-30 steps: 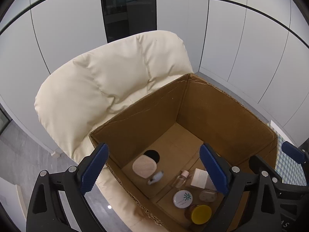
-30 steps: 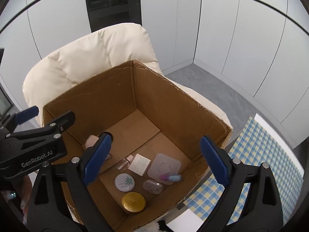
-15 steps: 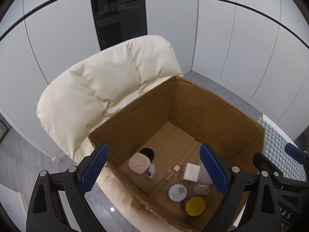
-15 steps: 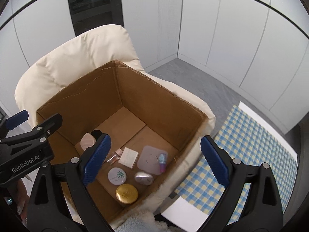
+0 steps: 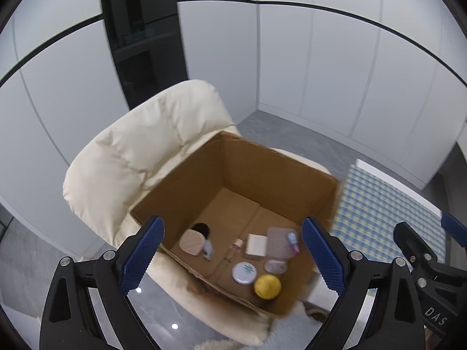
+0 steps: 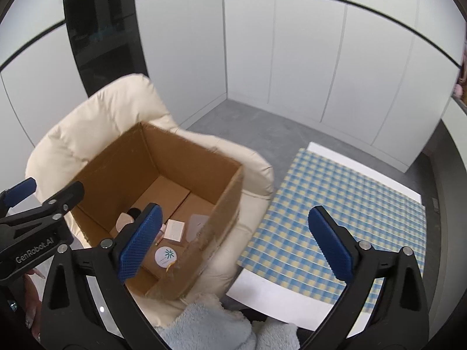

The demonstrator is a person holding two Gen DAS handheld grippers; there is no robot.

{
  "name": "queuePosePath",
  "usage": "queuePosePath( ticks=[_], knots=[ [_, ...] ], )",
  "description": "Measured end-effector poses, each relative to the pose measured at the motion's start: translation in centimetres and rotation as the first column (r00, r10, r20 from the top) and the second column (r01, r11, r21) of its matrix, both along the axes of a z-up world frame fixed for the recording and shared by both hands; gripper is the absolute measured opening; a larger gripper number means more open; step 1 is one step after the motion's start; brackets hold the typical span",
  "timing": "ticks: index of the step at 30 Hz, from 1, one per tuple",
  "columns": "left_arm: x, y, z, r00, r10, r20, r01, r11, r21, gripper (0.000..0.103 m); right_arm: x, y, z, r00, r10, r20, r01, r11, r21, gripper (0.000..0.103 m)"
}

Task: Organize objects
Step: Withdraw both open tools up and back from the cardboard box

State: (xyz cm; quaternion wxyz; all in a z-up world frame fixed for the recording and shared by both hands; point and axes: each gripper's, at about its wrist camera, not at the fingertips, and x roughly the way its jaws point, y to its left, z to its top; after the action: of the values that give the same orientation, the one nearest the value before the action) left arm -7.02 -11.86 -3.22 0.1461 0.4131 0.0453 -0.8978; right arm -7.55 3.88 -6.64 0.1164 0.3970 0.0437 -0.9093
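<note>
An open cardboard box [image 5: 280,172] sits on a cream padded chair [image 5: 140,151]; it also shows in the right wrist view [image 6: 116,169]. On its floor lie several small items: a yellow lid [image 5: 267,286], a white round tin [image 5: 244,273], a white square box [image 5: 256,245], a beige compact [image 5: 190,242] and a small pink-capped tube [image 5: 292,241]. My left gripper [image 5: 232,258] is open and empty, high above the box. My right gripper [image 6: 233,245] is open and empty, above the box's right wall.
A table with a blue and yellow checked cloth [image 6: 335,213] stands right of the chair, also in the left wrist view [image 5: 388,213]. A light blue fluffy cloth [image 6: 210,323] lies at the chair's front. White wall panels and grey floor [image 6: 262,128] lie behind.
Both grippers have risen and pulled back from the box, and the right one has swung right over the checked cloth. The tube dropped onto the box floor. Both stay open.
</note>
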Motion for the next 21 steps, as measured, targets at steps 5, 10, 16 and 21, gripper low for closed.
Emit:
queuePosePath(
  ticks=[5, 10, 16, 21],
  knots=[
    [2.3, 2.6, 2.0, 0.998, -0.043, 0.044, 0.042, 0.999, 0.035, 0.099, 2.9, 2.2, 2.7, 0.998, -0.067, 0.011, 0.066, 0.997, 0.033, 0.103],
    [4.7, 4.4, 3.6, 0.991, -0.1, 0.094, 0.093, 0.993, 0.069, 0.099, 6.6, 5.0, 4.2, 0.99, -0.117, 0.073, 0.119, 0.993, -0.017, 0.103],
    [7.5, 6.9, 6.2, 0.972, -0.192, 0.133, 0.189, 0.981, 0.039, 0.102, 11.2, 6.7, 5.5, 0.984, -0.166, 0.066, 0.166, 0.986, 0.011, 0.103],
    [8.6, 7.7, 7.2, 0.949, -0.252, 0.187, 0.243, 0.967, 0.073, 0.102, 13.4, 8.7, 5.9, 0.969, -0.191, 0.157, 0.212, 0.968, -0.132, 0.103]
  ],
)
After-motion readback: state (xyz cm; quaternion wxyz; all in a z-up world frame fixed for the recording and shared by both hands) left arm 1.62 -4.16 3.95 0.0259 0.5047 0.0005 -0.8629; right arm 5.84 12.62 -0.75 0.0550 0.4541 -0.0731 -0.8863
